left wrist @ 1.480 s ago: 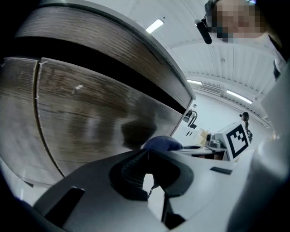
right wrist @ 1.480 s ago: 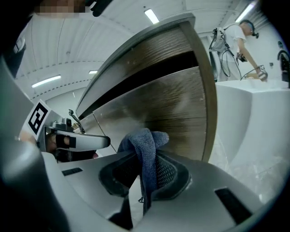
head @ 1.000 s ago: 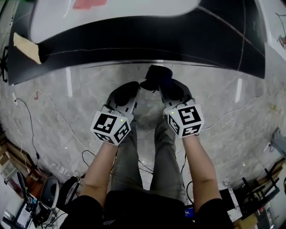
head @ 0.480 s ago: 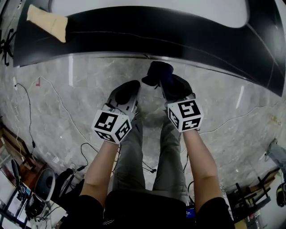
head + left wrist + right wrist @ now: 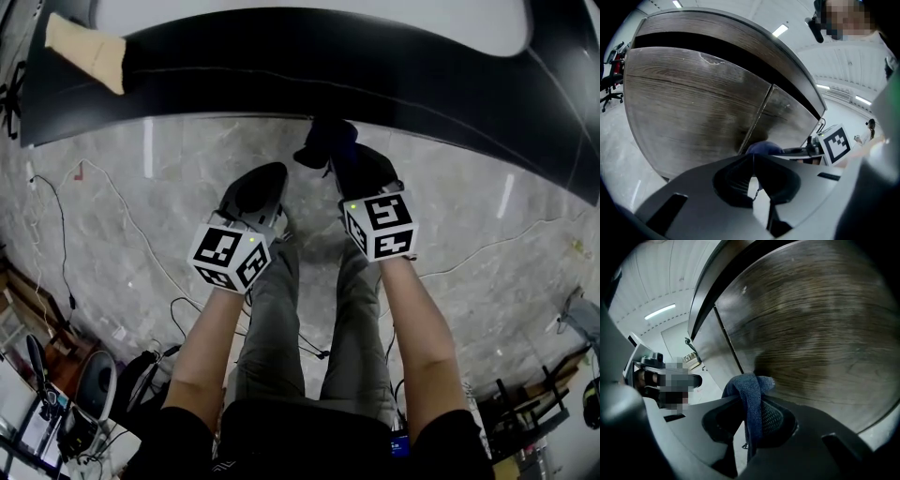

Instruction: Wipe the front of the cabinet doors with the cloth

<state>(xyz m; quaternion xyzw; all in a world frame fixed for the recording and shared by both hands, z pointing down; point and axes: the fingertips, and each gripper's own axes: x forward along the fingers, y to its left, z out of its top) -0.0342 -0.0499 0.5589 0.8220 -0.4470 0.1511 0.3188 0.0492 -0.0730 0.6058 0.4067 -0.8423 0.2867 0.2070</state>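
A dark blue cloth [image 5: 749,394] is pinched between the jaws of my right gripper [image 5: 752,401], and its bunched end sticks out past the tips. That end is at the wood-grain cabinet door [image 5: 811,324], just right of the seam between the two doors [image 5: 726,341]; contact is unclear. In the head view the cloth [image 5: 322,141] reaches the edge of the dark cabinet top [image 5: 375,66], with the right gripper [image 5: 339,157] behind it. My left gripper [image 5: 265,176] hangs left of it, lower and off the cabinet. Its jaws [image 5: 752,157] are shut on nothing and face the left door [image 5: 693,103].
A beige object [image 5: 84,49] lies at the far left of the cabinet top. Cables [image 5: 112,220] trail over the marble floor. The person's legs [image 5: 281,319] stand under the grippers. Clutter [image 5: 56,412] sits at the lower left, a stand [image 5: 534,412] at the lower right.
The right gripper has carried the cloth forward to the cabinet's edge. The left gripper shifted slightly forward. The head view has tilted, so the cabinet top sits differently in frame.
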